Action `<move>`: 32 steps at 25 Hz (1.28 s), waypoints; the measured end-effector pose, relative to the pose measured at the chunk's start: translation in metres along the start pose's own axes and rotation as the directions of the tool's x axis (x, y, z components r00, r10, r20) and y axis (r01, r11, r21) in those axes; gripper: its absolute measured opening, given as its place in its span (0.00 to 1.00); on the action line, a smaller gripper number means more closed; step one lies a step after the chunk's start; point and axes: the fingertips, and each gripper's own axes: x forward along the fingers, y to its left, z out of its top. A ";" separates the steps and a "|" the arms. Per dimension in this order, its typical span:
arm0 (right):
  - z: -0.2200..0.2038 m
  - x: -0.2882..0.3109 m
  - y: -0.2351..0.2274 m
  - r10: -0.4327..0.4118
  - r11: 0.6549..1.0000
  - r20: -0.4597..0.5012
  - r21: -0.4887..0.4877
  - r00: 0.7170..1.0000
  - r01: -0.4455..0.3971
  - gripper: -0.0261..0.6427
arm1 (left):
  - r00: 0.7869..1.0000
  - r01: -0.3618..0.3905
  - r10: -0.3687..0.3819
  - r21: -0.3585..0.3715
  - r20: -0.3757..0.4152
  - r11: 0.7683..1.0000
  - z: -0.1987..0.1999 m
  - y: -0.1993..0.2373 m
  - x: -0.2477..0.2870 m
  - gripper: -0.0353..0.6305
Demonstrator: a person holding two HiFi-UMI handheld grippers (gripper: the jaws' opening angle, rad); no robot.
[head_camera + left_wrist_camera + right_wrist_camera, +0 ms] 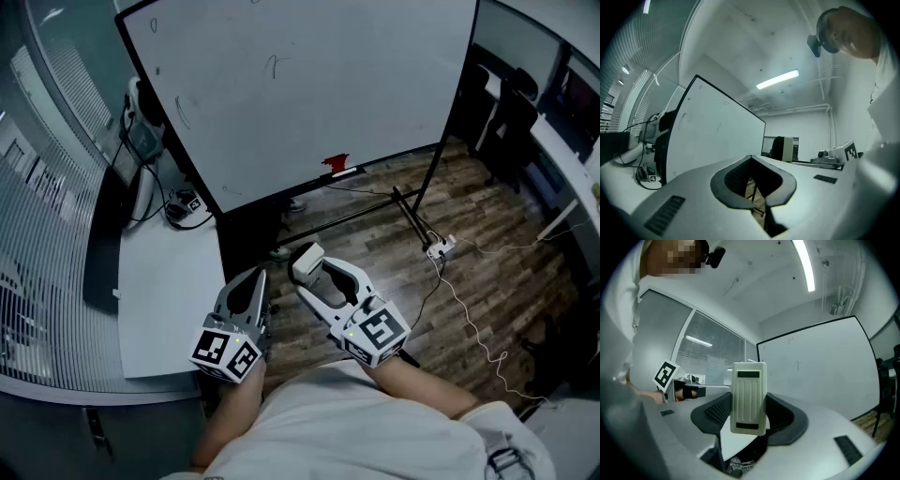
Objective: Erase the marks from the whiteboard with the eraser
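Gripping eraser (pixel 748 397); faint marks (pixel 273 64) on whiteboard (pixel 375 84).

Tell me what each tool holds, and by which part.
Right tool clamps the eraser by the sides of its lower end; left tool holds nothing.

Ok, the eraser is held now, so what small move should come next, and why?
Probably carry the right tongs forward and up toward the whiteboard. They are shut on the eraser, but it is well apart from the board, and faint marks show on its surface.
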 end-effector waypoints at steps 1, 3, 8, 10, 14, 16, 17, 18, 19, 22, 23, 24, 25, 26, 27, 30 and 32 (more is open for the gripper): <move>0.000 0.000 -0.003 0.000 1.000 -0.001 0.000 1.000 0.000 0.40 | 1.000 0.001 -0.001 0.000 -0.002 1.000 -0.001 -0.001 0.003 0.06; -0.001 -0.002 -0.009 -0.002 1.000 -0.002 0.003 1.000 0.002 0.40 | 1.000 0.004 -0.004 -0.002 -0.005 1.000 -0.003 -0.002 0.009 0.06; -0.003 -0.006 -0.029 -0.015 1.000 -0.006 0.017 1.000 0.015 0.40 | 1.000 0.011 -0.011 -0.005 -0.010 1.000 -0.007 -0.007 0.028 0.06; -0.004 -0.007 -0.038 -0.009 1.000 -0.006 0.021 1.000 0.009 0.40 | 1.000 0.015 -0.015 -0.007 -0.012 1.000 -0.009 -0.009 0.038 0.06; -0.004 -0.009 -0.062 0.006 0.999 0.008 0.032 1.000 -0.006 0.40 | 1.000 0.018 -0.018 -0.014 -0.019 1.000 -0.015 -0.013 0.064 0.06; -0.003 -0.011 -0.080 0.006 0.999 0.020 0.034 1.000 -0.006 0.40 | 1.000 0.017 -0.018 -0.014 -0.020 1.000 -0.017 -0.014 0.081 0.06; -0.002 -0.011 -0.090 0.005 0.999 0.024 0.034 1.000 -0.006 0.40 | 1.000 0.017 -0.017 -0.014 -0.020 1.000 -0.018 -0.015 0.091 0.06; 0.000 -0.011 -0.101 0.006 0.999 0.029 0.037 1.000 -0.007 0.40 | 1.000 0.016 -0.016 -0.013 -0.020 1.000 -0.018 -0.016 0.101 0.06; 0.002 -0.011 -0.112 0.008 0.999 0.034 0.042 0.999 -0.009 0.40 | 1.000 0.015 -0.015 -0.013 -0.019 1.000 -0.017 -0.017 0.112 0.06; 0.010 -0.009 -0.145 0.025 0.998 0.045 0.062 0.999 -0.028 0.40 | 1.000 0.012 -0.012 -0.007 -0.009 1.000 -0.013 -0.020 0.143 0.06; 0.014 -0.009 -0.156 0.032 0.998 0.049 0.060 0.998 -0.035 0.40 | 1.000 0.009 -0.009 -0.006 -0.005 1.000 -0.012 -0.021 0.154 0.06; 0.017 -0.009 -0.166 0.037 0.998 0.053 0.054 0.998 -0.040 0.40 | 1.000 0.005 -0.005 -0.006 0.000 1.000 -0.011 -0.021 0.164 0.06; 0.020 -0.010 -0.176 0.040 0.998 0.057 0.048 0.998 -0.043 0.40 | 1.000 0.001 -0.001 -0.008 0.004 1.000 -0.010 -0.022 0.175 0.06; 0.023 -0.010 -0.186 0.041 0.998 0.061 0.044 0.997 -0.044 0.40 | 1.000 -0.003 0.003 -0.011 0.007 1.000 -0.009 -0.022 0.185 0.06; 0.026 -0.011 -0.196 0.043 0.998 0.064 0.039 0.997 -0.045 0.40 | 1.000 -0.006 0.006 -0.012 0.010 1.000 -0.008 -0.022 0.194 0.06; 0.032 -0.014 -0.220 0.053 0.998 0.061 0.013 0.997 -0.053 0.39 | 1.000 -0.014 0.014 -0.004 0.020 1.000 -0.006 -0.025 0.218 0.06; 0.031 -0.014 -0.231 0.064 0.998 0.052 -0.005 0.997 -0.064 0.39 | 0.999 -0.023 0.023 0.004 0.025 1.000 -0.006 -0.026 0.230 0.06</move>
